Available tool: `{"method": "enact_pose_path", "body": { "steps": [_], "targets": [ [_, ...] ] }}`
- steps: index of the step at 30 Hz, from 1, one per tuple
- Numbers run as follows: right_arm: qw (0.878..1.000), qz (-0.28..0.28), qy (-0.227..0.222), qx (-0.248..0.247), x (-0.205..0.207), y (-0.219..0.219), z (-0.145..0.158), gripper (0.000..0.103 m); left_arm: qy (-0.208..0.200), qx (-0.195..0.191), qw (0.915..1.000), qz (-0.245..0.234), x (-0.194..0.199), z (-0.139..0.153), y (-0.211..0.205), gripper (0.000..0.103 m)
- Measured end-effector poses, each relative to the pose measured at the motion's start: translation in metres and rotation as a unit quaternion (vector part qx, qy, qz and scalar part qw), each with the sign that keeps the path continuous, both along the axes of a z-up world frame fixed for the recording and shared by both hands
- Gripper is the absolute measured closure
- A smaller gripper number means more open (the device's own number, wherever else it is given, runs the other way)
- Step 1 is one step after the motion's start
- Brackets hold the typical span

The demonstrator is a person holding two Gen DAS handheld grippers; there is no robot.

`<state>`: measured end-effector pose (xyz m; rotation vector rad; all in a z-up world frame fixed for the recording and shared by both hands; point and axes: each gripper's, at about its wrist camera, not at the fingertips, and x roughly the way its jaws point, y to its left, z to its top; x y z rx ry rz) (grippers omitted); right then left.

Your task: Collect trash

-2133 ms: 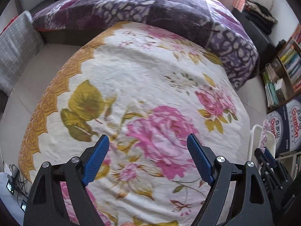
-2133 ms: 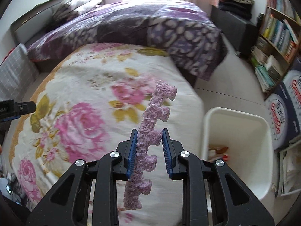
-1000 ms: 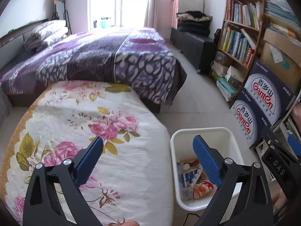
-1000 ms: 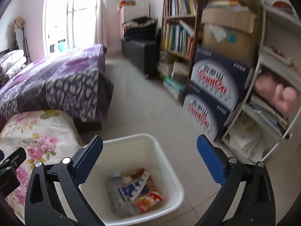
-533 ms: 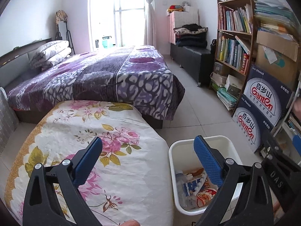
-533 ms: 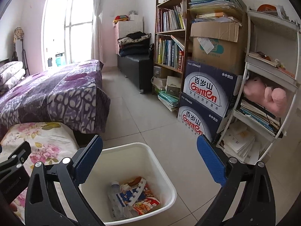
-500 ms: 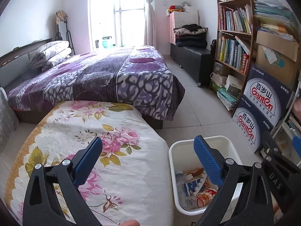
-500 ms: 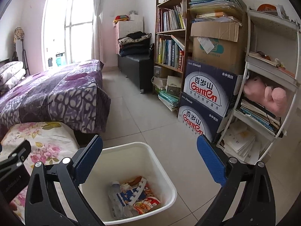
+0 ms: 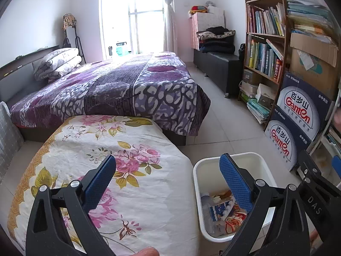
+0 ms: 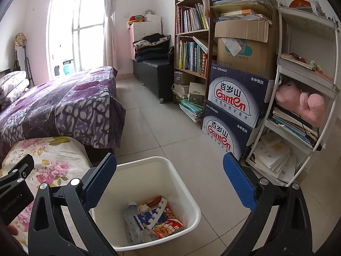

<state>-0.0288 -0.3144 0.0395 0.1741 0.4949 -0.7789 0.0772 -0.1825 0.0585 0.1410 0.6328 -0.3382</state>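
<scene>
Both tools wide apart and empty, bin loaded

The right tool (image 10: 169, 177) hangs spread above the white bin (image 10: 187, 196) at lower centre, where wrappers and a bottle (image 10: 153, 215) lie at the bottom. The left tool (image 9: 168, 177), fingers parted too, spans the floral cover (image 9: 136, 194) at lower left and that bin at lower right.

The pale tiled floor (image 10: 177, 128) carries a white bin (image 10: 187, 194) that sits below and between the right gripper's blue fingers (image 10: 100, 179), touching nothing but tile. Left of those fingers stands a low bed with a flowered sheet (image 9: 136, 192), its top bare, just beside the bin. Beyond the fingertips a larger bed wears a purple quilt (image 9: 119, 93). Right of the fingers, two stacked Ganten boxes (image 10: 232, 117) rest on the floor beside a bookshelf (image 10: 191, 42).
</scene>
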Motion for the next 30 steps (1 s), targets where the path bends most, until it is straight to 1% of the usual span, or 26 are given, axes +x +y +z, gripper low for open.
{"method": "enact_pose_path", "body": {
  "steps": [12, 30],
  "targets": [
    [1.0, 0.0, 0.0, 0.002, -0.0004, -0.0012, -0.0003, 0.007, 0.005, 0.012, 0.9999, -0.003, 0.0013, -0.0071, 0.0003, 0.008],
    [1.0, 0.0, 0.003, 0.004, -0.0008, 0.0033, -0.0021, 0.007, 0.011, 0.015, 0.9998, 0.0, 0.0038, -0.0101, 0.0023, 0.008]
  ]
}}
